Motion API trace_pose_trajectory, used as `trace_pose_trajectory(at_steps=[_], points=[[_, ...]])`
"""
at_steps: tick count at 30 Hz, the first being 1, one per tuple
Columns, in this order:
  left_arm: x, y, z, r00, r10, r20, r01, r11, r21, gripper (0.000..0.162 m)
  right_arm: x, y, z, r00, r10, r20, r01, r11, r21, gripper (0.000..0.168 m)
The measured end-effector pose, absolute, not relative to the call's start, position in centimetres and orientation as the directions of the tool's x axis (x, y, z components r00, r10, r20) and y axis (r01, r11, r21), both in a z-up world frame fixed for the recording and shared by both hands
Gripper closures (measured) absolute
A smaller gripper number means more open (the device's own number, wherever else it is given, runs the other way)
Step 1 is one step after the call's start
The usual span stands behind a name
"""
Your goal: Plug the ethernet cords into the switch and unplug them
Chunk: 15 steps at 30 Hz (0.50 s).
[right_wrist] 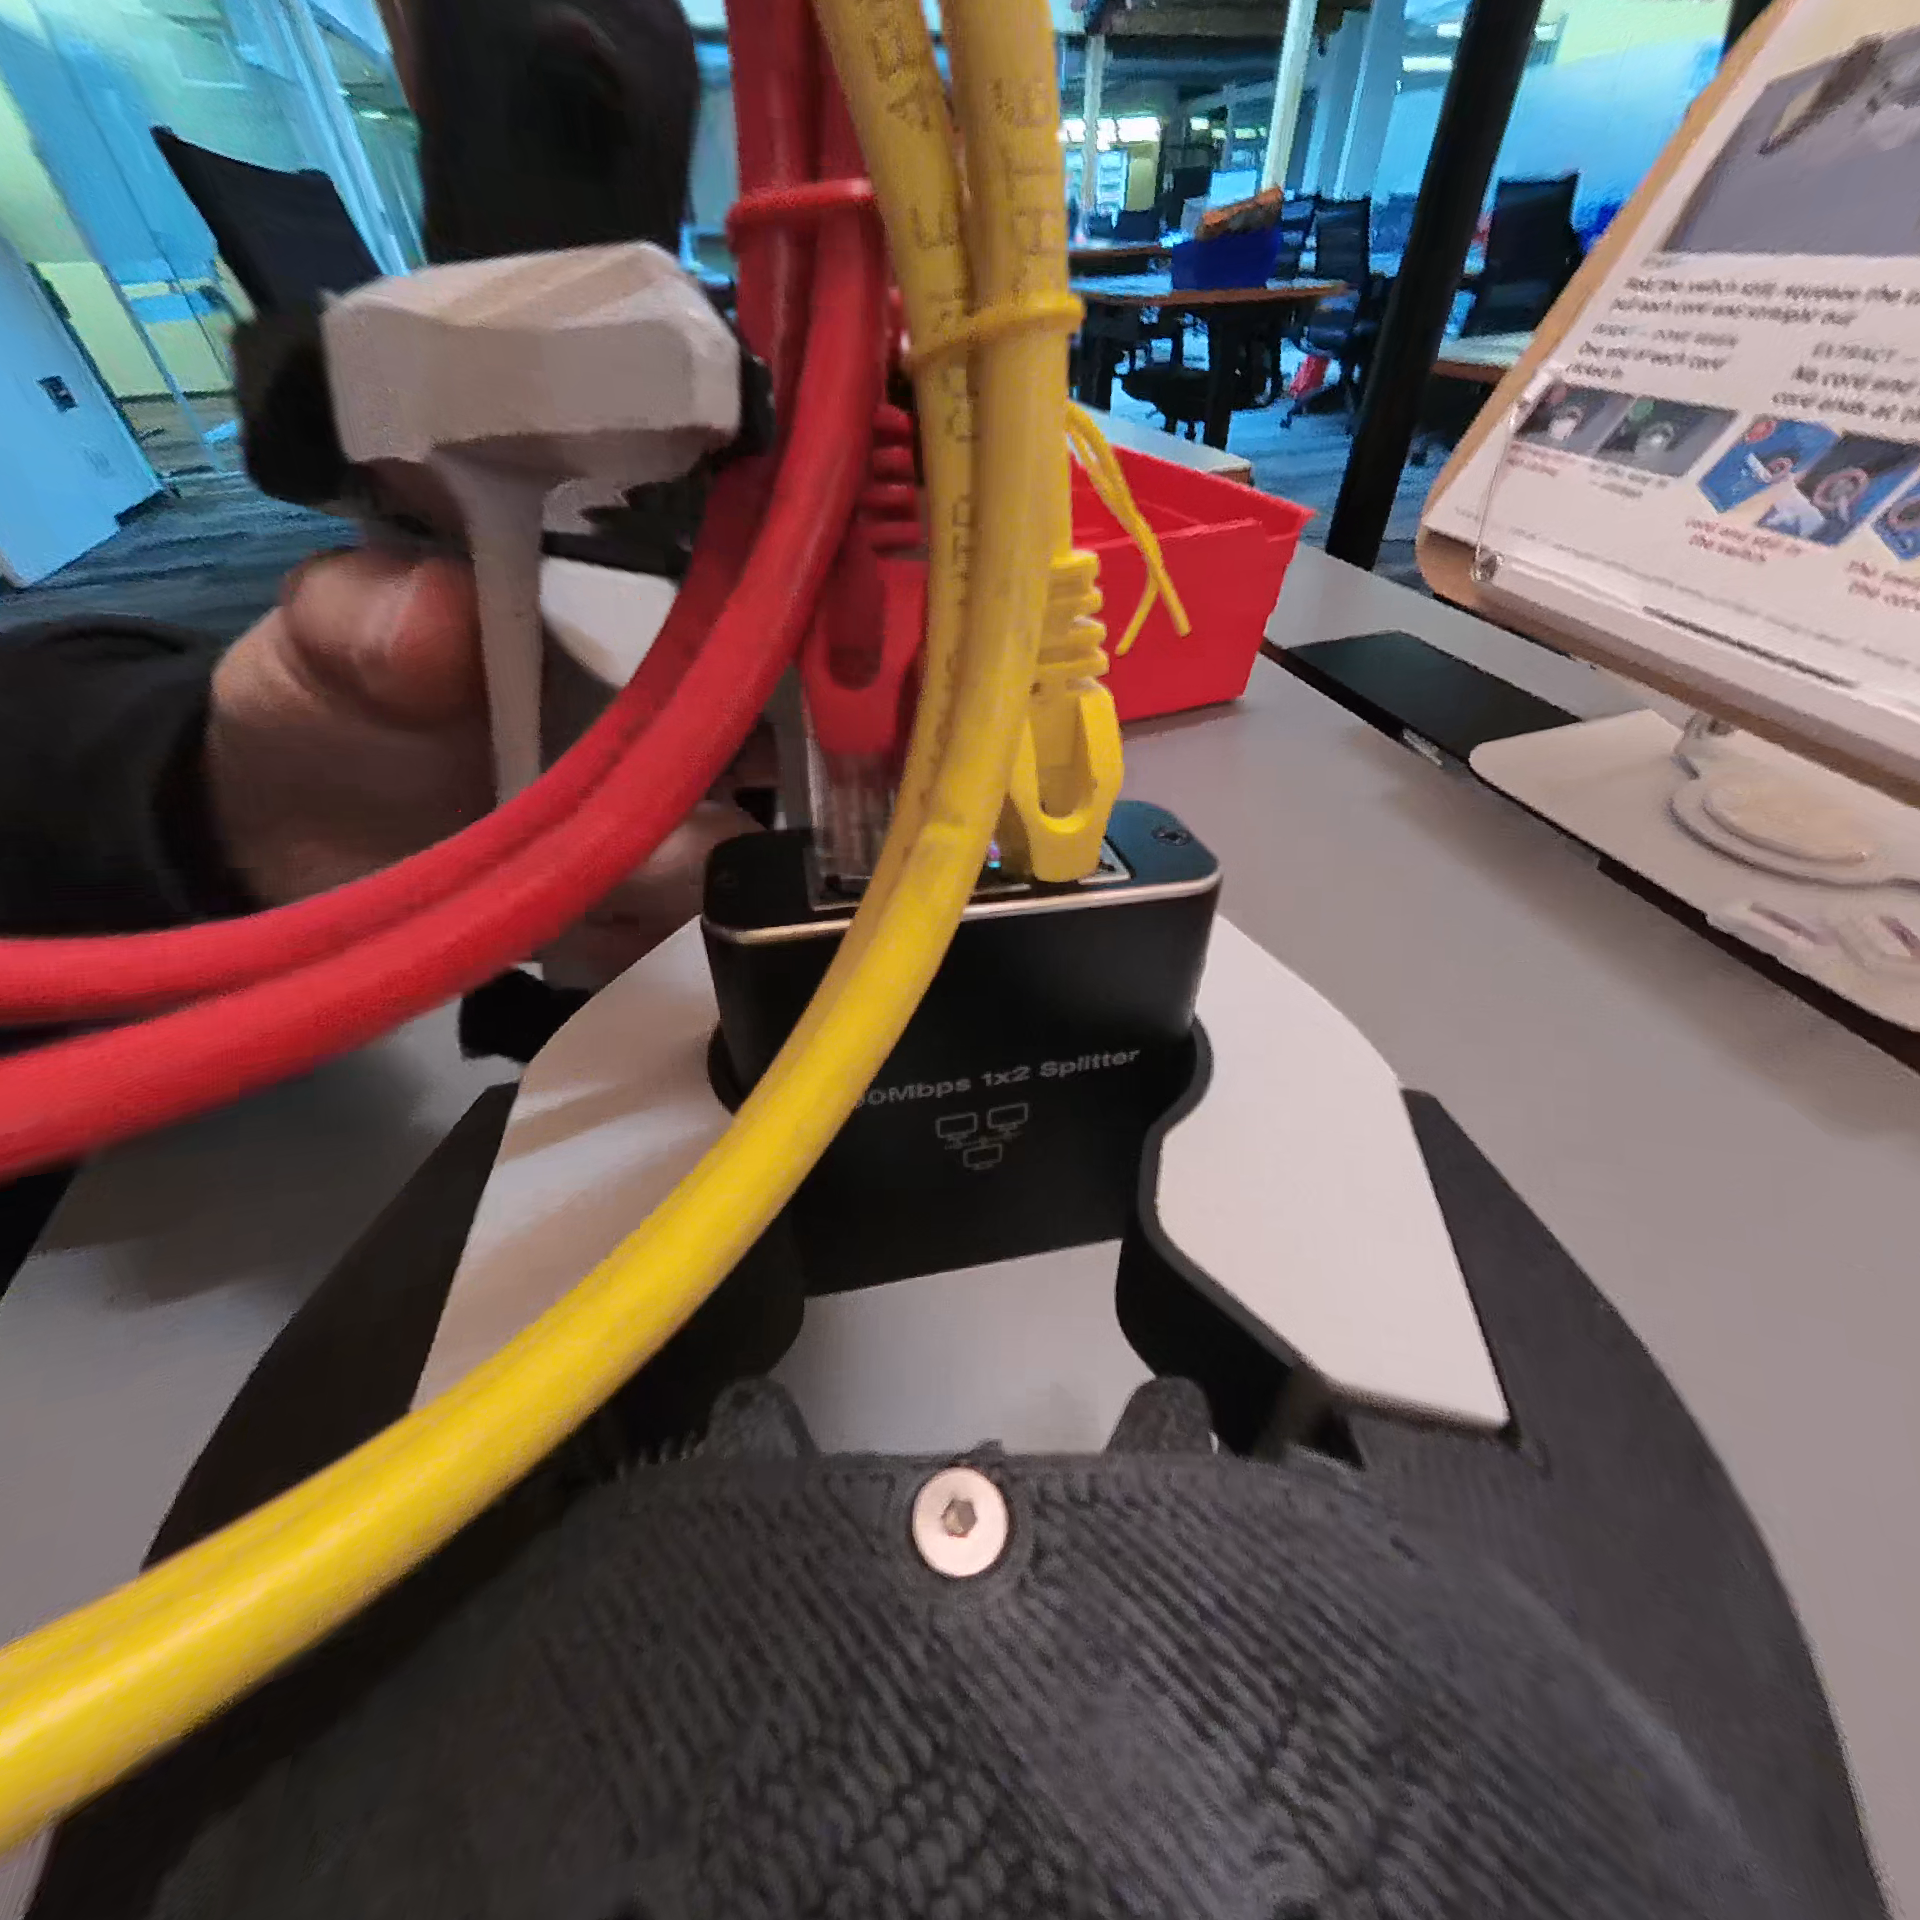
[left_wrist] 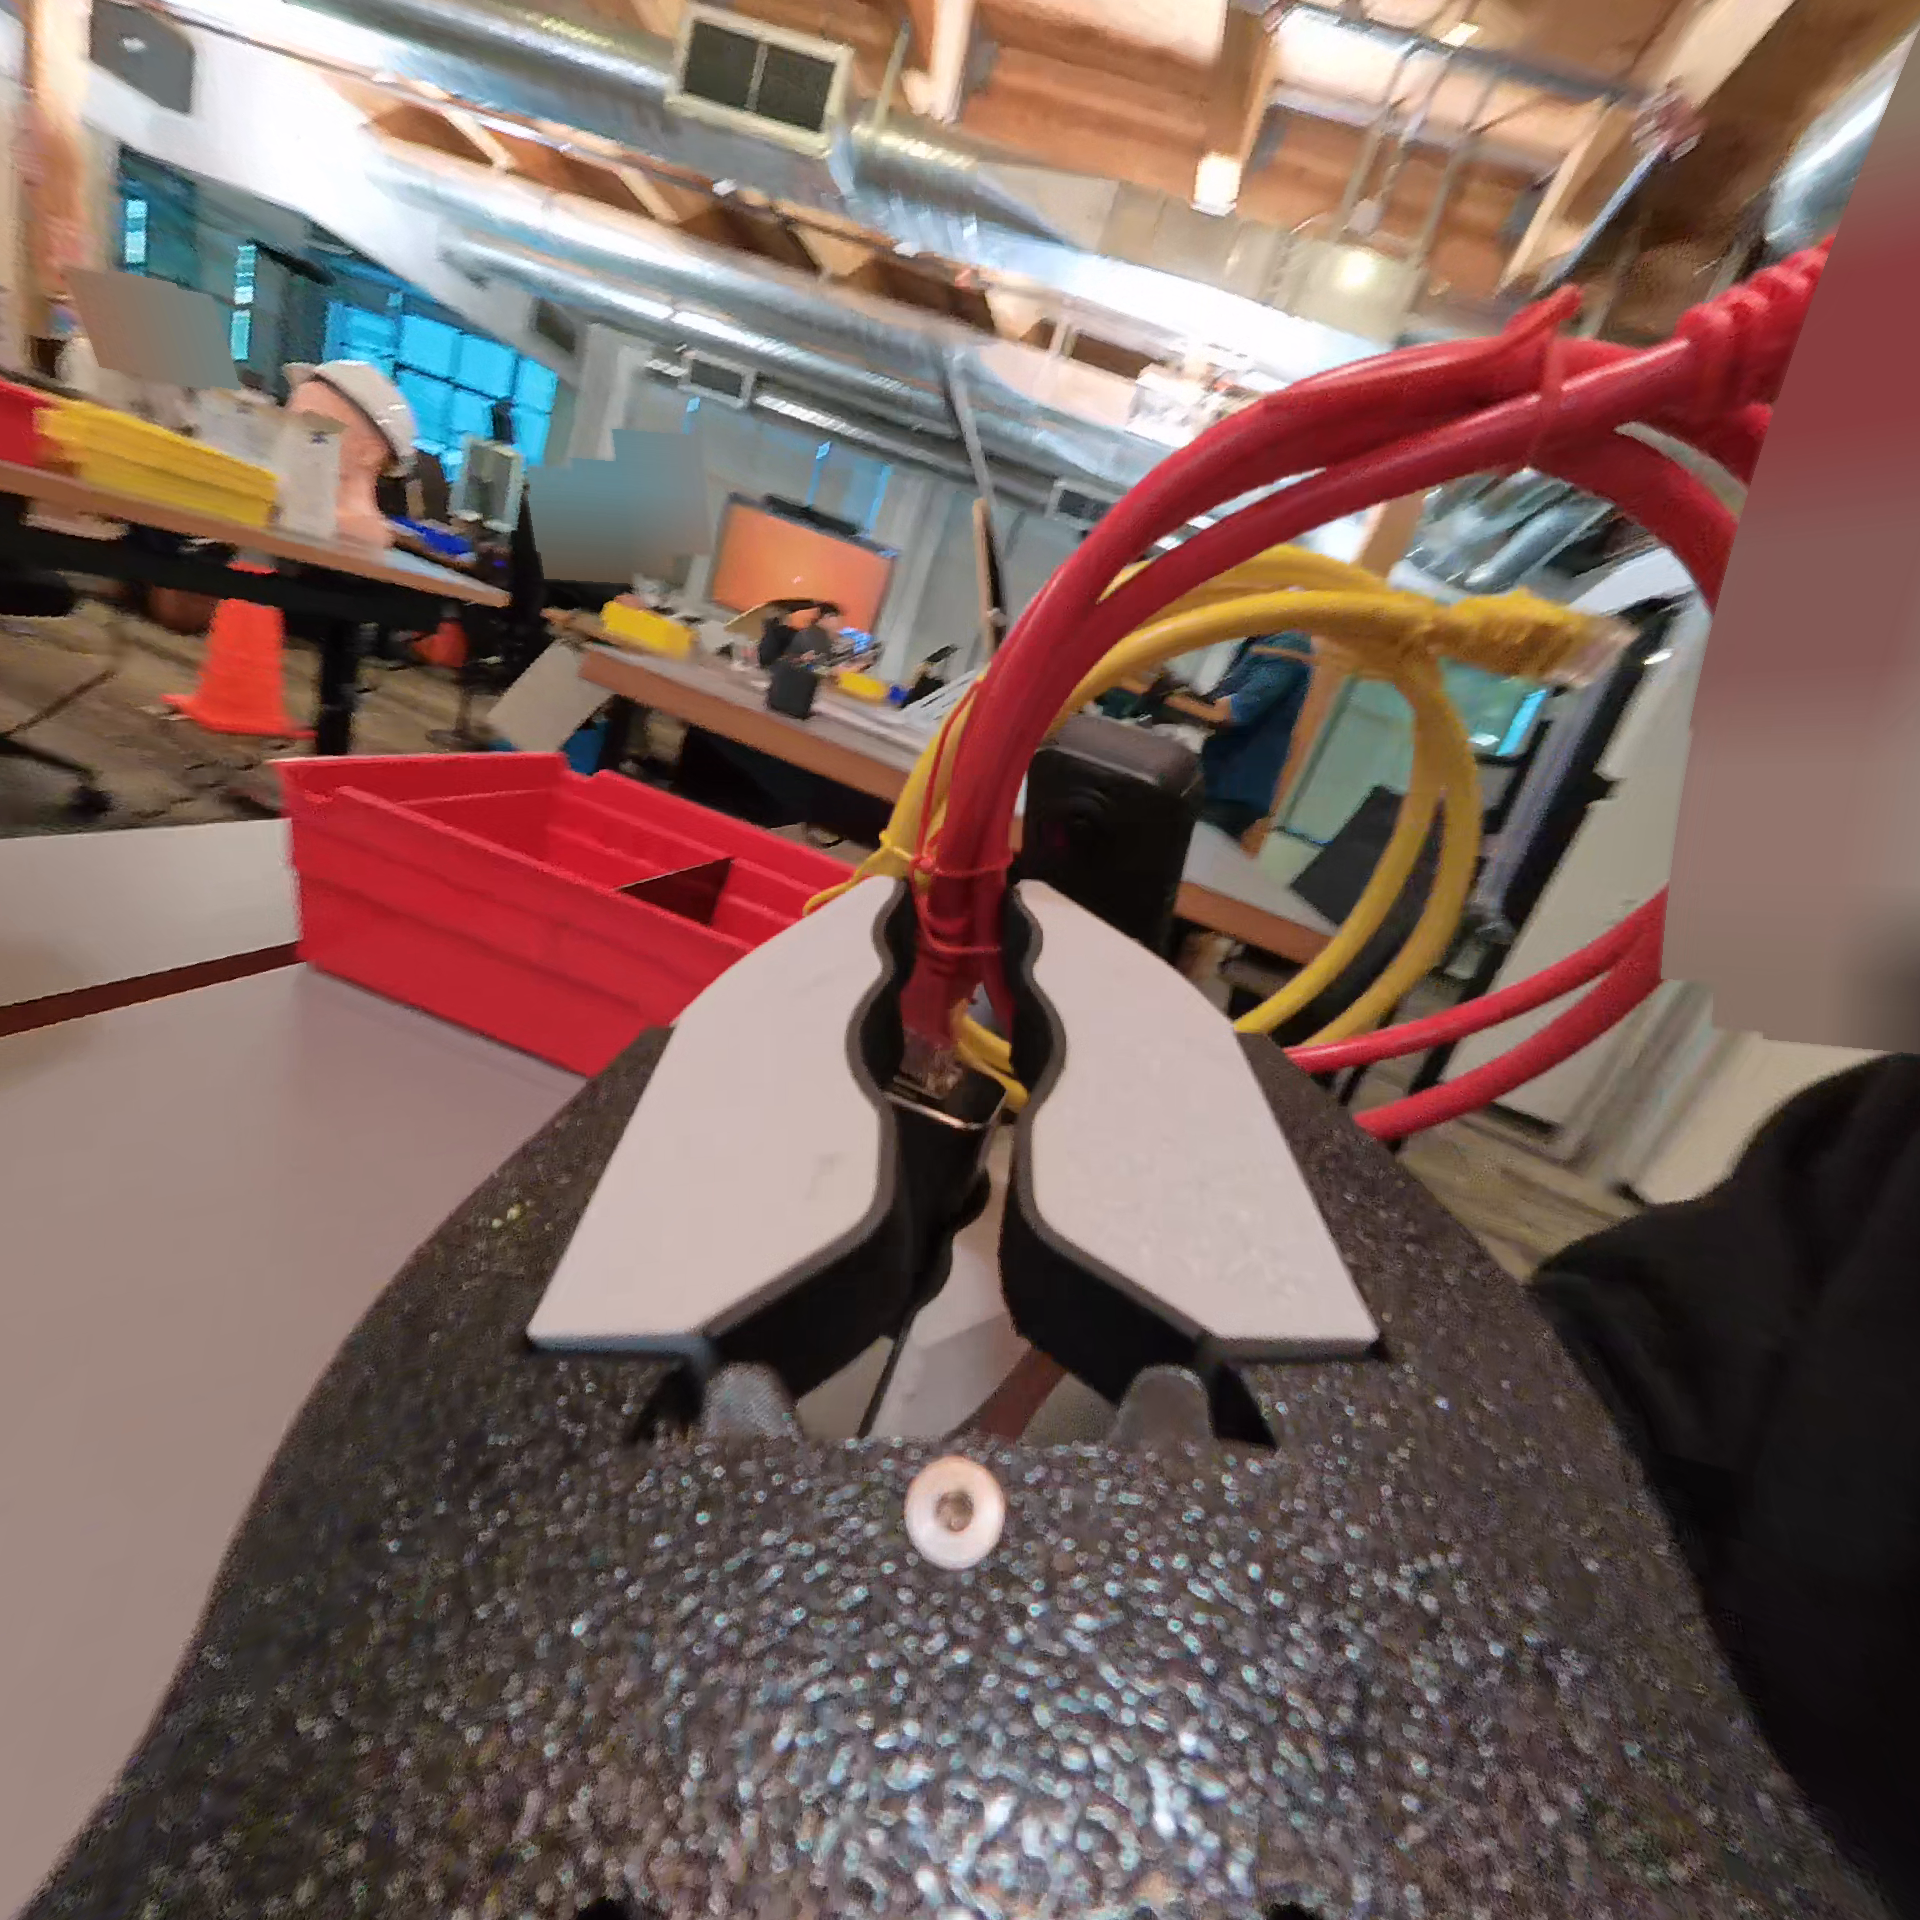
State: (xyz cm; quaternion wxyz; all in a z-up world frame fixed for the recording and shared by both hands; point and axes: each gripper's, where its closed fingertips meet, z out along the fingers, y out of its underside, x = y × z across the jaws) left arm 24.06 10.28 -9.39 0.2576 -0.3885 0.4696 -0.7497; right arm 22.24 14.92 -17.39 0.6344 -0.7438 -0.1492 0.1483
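right claw clamps the switch steady; left claw, closed on the red cord, should push its plug straight in.

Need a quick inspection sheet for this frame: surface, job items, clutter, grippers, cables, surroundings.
Surface: grey table, mostly bare.
Job's things: black switch upright, ports up; yellow plug seated; red plug at the neighbouring port, seating unclear.
Clutter: red bin; instruction sheet on stand.
Grippers: right gripper shut on switch; left gripper shut on red cord near its plug.
Cables: red cord and yellow cord looped, tied; yellow crosses the right gripper.
Surroundings: workshop tables, orange cone, ceiling ducts.
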Motion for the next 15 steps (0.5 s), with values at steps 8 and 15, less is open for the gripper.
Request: trace_pose_trajectory(at_steps=[8, 15], points=[[25.1, 10.6, -10.5, -0.423, -0.789, 0.446, -0.155, -0.422, -0.893, 0.146, 23.2, 14.7, -17.9, 0.915, 0.396, -0.080, -0.006, -0.185, -0.983, 0.093], [25.7, 9.6, -11.0, -0.380, -0.838, 0.391, -0.361, -0.255, -0.897, 0.146, 23.4, 14.3, -17.9, 0.910, 0.407, -0.083, -0.006, -0.188, -0.982, 0.093]])
